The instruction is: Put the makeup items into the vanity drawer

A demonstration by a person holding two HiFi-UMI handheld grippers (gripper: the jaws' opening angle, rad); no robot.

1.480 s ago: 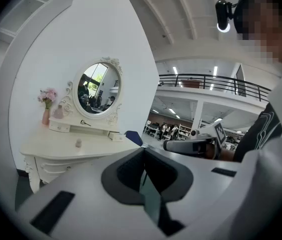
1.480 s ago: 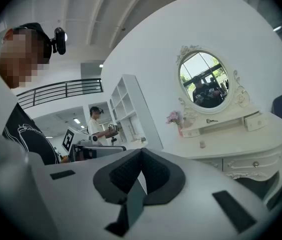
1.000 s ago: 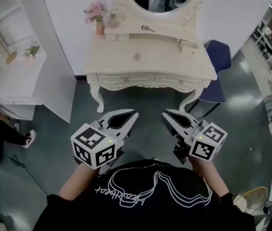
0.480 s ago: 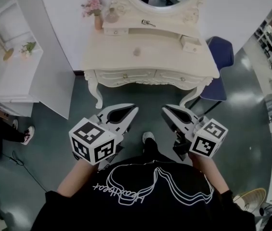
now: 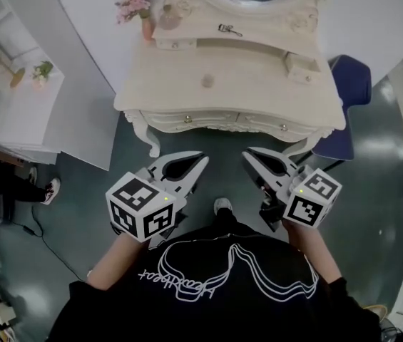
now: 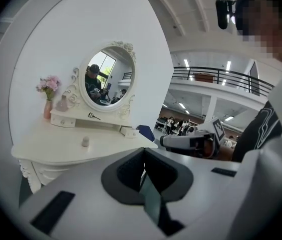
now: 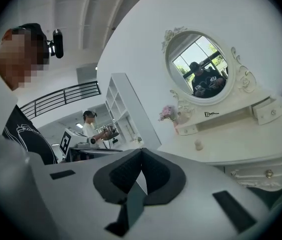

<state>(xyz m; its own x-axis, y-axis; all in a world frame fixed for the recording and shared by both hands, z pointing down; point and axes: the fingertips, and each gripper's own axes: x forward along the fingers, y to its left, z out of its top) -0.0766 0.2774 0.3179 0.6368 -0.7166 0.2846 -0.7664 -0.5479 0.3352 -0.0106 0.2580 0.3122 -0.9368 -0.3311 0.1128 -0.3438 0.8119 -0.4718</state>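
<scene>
A cream vanity table point(image 5: 258, 91) with an oval mirror stands ahead of me against the white wall. On its top sits a small pale jar point(image 5: 207, 81), also in the left gripper view point(image 6: 85, 142) and the right gripper view point(image 7: 198, 145). A black eyelash curler point(image 5: 228, 29) lies on the raised shelf under the mirror. Two front drawers point(image 5: 189, 119) are closed. My left gripper point(image 5: 200, 159) and right gripper point(image 5: 248, 155) hang side by side short of the table's front edge, both shut with nothing in them. Their jaws meet in the left gripper view point(image 6: 142, 153) and the right gripper view point(image 7: 141, 155).
A pink flower vase point(image 5: 144, 13) and a glass bottle point(image 5: 169, 18) stand at the vanity's back left. A small shelf drawer point(image 5: 302, 66) sits at the right. A blue chair point(image 5: 351, 84) stands right of the table, white shelving point(image 5: 16, 84) at the left. A person's shoe point(image 5: 51, 189) shows at far left.
The vanity has come closer and now fills more of the head view. Both grippers stay shut and in the same place before my body. My shoe now shows between them.
</scene>
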